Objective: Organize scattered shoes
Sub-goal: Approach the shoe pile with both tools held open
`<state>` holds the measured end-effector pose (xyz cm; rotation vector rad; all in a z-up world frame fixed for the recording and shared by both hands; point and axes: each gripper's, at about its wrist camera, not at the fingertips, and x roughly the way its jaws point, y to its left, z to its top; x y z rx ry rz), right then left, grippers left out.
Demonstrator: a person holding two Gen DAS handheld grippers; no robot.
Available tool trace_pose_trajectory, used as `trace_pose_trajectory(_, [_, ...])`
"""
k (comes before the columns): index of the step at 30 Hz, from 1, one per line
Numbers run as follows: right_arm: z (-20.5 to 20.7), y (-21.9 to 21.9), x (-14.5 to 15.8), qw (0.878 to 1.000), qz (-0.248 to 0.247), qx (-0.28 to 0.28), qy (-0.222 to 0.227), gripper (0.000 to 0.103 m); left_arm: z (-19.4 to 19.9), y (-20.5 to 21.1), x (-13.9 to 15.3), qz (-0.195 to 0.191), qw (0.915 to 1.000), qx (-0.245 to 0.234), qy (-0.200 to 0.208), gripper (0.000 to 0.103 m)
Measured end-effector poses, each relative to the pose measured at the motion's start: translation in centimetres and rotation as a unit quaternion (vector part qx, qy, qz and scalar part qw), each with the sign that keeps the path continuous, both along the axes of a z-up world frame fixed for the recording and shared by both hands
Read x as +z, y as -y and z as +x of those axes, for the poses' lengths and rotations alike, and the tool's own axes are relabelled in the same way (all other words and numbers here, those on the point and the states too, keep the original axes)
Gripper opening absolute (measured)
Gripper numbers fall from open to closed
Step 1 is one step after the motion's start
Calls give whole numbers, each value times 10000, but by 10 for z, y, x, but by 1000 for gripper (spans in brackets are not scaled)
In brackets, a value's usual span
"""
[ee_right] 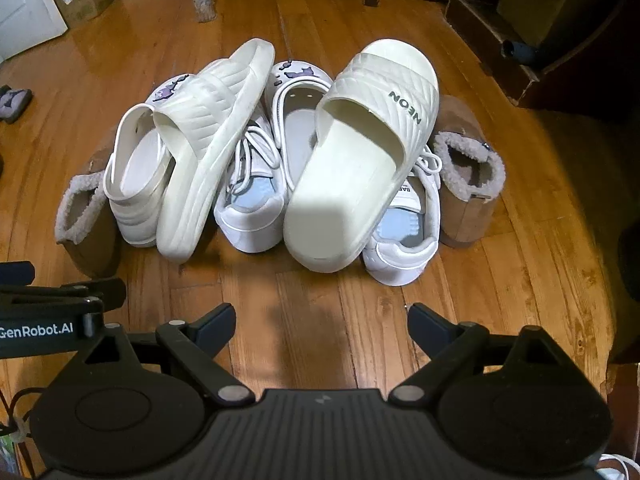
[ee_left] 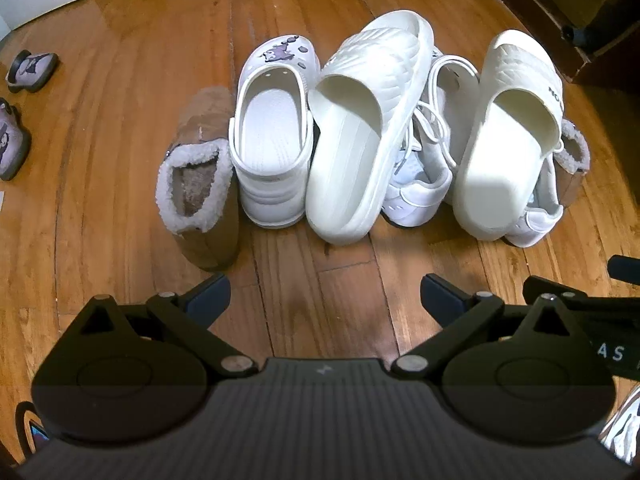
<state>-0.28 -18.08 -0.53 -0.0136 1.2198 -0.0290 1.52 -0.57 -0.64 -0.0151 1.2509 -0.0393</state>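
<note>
The shoes lie in one heap on the wooden floor [ee_left: 120, 160], straight ahead of both grippers and apart from them, with a strip of bare boards between. Every shoe has its long axis pointing away from the cameras, heel toward the fingers.

The left gripper [ee_left: 326, 296] has its fingers spread wide and holds nothing. In its view the left cream slide [ee_left: 360, 140] is almost directly in front, tilted and leaning on the white clog [ee_left: 272, 136] beside it. The right gripper [ee_right: 322, 322] is also spread and empty. It faces the cream slide with lettering [ee_right: 360, 176], which rests on top of a white sneaker [ee_right: 404, 248]. I judge that each hand is nearer to its own slide, and these two lie on top, so they should come off first.

The slides are thick moulded foam, smooth at the sole and ribbed on the strap. They probably give a little under pressure. The clog is glossy, with holes and purple charms. A second sneaker [ee_right: 250, 208], with loose laces that may snag, sits between the slides. At both ends stands a brown suede slipper [ee_left: 204, 188] with fluffy lining; the other one [ee_right: 468, 188] is at the right end.
</note>
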Motion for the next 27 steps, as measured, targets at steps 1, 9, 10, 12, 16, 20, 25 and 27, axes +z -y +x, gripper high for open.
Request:
trace_pose_trajectory(1, [1,0,0,10000,-12,-9,-6,94,0,0,0,11,10000,-14,0,103])
trace_pose_trajectory(9, [0,7,2,9999,-125,-38,-23,94,1,1,-2,0,10000,-16,-69,103])
trace_pose_trajectory(10, [0,7,3,9999,-140,-36,-15,94,1,1,-2,-11,10000,-11,-69,103])
trace_pose_trajectory(12, [0,9,3,9999,-154,-34,-23,94,1,1,-2,-27,10000,-19,-63,103])
trace_pose_trajectory(16, [1,8,2,9998,-162,-31,-65,94,3,2,-6,-29,10000,-18,-86,103])
trace_pose_trajectory(20, [5,3,-7,9996,-219,48,-185,94,9,2,-9,-162,9998,0,-102,103])
trace_pose_trajectory(25, [16,15,-13,9984,-245,-275,-427,94,36,-10,-11,-561,9980,251,155,103])
trace_pose_trajectory(27, [19,21,-13,9976,-220,-351,-555,94,44,-13,-12,-731,9956,428,396,103])
